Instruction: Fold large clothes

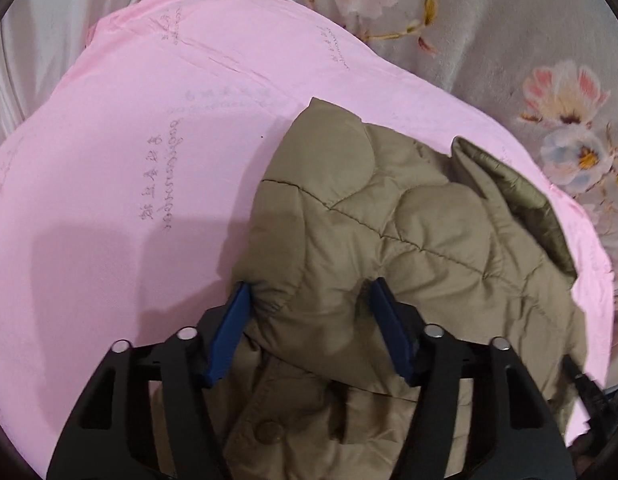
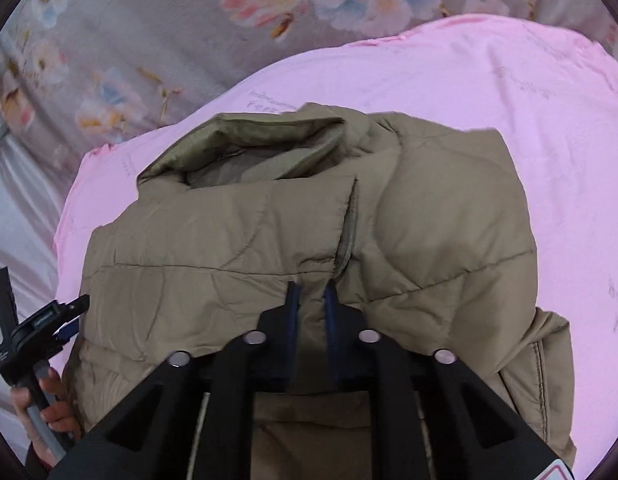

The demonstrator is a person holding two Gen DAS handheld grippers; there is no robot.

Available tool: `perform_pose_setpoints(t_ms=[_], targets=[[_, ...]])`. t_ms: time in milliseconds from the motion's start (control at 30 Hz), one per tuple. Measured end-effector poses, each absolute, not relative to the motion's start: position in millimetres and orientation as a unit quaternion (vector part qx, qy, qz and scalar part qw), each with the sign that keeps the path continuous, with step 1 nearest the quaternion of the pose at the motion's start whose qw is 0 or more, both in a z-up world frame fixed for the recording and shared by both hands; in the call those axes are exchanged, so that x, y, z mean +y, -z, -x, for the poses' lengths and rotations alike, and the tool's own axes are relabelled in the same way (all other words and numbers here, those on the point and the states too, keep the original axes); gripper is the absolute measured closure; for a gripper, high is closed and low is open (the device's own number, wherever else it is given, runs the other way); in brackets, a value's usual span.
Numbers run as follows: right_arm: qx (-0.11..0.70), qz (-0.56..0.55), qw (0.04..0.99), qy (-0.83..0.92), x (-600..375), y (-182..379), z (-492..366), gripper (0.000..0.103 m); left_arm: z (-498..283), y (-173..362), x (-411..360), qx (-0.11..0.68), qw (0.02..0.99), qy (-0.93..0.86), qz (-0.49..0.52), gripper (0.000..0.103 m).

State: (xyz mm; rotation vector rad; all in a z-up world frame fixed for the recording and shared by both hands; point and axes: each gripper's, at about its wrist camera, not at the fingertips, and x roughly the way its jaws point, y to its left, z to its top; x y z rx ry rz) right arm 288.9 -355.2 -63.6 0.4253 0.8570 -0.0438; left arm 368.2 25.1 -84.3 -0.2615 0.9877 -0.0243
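Khaki quilted jacket (image 2: 269,240) already bundled on pink sheet (image 1: 109,200). Right gripper (image 2: 311,294) pinches a fabric ridge; left gripper (image 1: 309,296) half-spread, straddling padding. Final folds remain.

I see a quilted, matt khaki cloth jacket (image 1: 409,240) on a thin, smooth pink sheet (image 1: 129,180); soft floral bedspread (image 1: 509,40) in the upper right; matt black plastic gripper (image 1: 307,300).

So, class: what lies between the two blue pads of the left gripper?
A puffed fold of the khaki quilted jacket sits between the left gripper pads, shown in the left wrist view.
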Motion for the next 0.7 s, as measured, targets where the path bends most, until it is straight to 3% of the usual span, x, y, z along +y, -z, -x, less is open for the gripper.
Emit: perform_pose_setpoints(t_ms=[133,233,300,433,600,700], targets=[[0.332,-0.181,0.925,-0.023,-342.3,-13.6,-262.0,0.100,-365.4,80.6,21.4,0.472,0.876,0.011,0.100,0.058],[0.286,-0.141,0.947,-0.038,-330.6,-65.2,-239.6,0.100,-359.8,74.7,17.9,0.469,0.878,0.020,0.095,0.058],[0.284,-0.125,0.950,-0.026,-327.5,-70.5,-231.1,0.101,-354.1,72.8,15.1,0.466,0.880,0.019,0.089,0.058],[0.333,-0.094,0.938,0.029,-332.9,-18.5,-219.8,0.101,-340.1,78.6,6.9,0.456,0.888,0.018,0.063,0.058],[0.413,-0.146,0.898,0.043,-360.4,70.6,-224.2,0.100,-330.5,89.1,1.0,0.444,0.895,0.017,0.032,0.057],[0.417,-0.152,0.895,0.045,-357.6,84.8,-219.7,0.100,-329.0,91.8,-1.9,0.438,0.899,0.013,0.020,0.057]])
